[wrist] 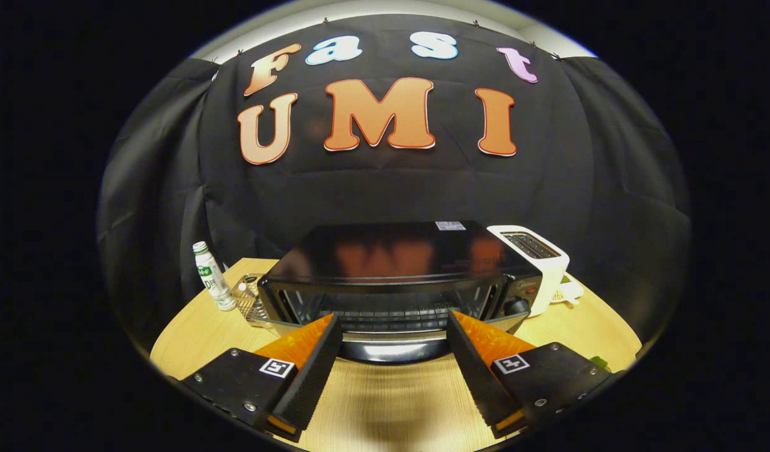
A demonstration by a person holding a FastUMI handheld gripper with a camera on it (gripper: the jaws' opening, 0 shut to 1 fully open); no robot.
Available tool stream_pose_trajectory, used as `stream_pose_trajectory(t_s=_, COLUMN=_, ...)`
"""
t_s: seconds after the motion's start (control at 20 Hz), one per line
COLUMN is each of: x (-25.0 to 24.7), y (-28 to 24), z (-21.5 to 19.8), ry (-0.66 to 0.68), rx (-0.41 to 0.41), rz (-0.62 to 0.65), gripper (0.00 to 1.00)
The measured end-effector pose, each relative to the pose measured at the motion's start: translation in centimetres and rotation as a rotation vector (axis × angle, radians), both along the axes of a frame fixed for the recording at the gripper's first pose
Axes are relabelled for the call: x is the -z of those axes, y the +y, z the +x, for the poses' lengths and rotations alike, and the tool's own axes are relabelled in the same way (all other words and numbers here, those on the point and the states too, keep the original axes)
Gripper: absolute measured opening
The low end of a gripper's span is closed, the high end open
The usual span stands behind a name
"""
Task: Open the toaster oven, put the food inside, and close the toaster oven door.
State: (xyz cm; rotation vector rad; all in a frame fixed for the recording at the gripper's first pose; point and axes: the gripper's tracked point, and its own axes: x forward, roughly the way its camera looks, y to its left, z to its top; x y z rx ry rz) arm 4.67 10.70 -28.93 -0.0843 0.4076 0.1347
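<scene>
A black toaster oven (397,257) stands on the round wooden table (196,339) just ahead of my fingers. Its wire rack (391,311) shows plainly through the front. The door looks swung down toward me, and its glossy dark panel (394,351) lies low between my two fingers. My gripper (394,319) is open, with the fingertips spread at the oven's front edge and nothing pressed between them. A small green item (599,362) peeks out beside the right finger; I cannot tell what it is.
A white pop-up toaster (538,254) stands against the oven's right side, with something pale (570,292) behind it. Left of the oven are a clear wire-like basket (250,301) and a small white bottle with a green cap (212,276). Bare tabletop (391,402) lies under the fingers.
</scene>
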Motion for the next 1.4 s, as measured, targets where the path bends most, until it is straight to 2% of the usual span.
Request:
stream_pose_trajectory(t_s=0.2, x=1.8, y=-0.8, z=-3.3, ry=0.035, rx=0.001, rz=-0.004, gripper=0.99)
stream_pose_trajectory(t_s=0.7, x=7.2, y=-2.4, z=-8.5, ry=0.150, rx=0.009, rz=-0.023, gripper=0.98)
stream_pose_trajectory(t_s=1.0, x=13.4, y=-3.5, z=-11.3, ry=0.323, rx=0.061, rz=0.027, gripper=0.98)
stream_pose_trajectory(t_s=1.15, x=15.2, y=-3.1, z=-12.4, ry=0.398, rx=0.039, rz=0.059, gripper=0.98)
stream_pose_trajectory(t_s=1.2, x=16.0, y=-3.5, z=-12.9, ry=0.460, rx=0.042, rz=0.023, gripper=0.98)
stream_pose_trajectory(t_s=1.4, x=11.2, y=-4.1, z=-12.0, ry=0.474, rx=-0.018, rz=0.114, gripper=0.98)
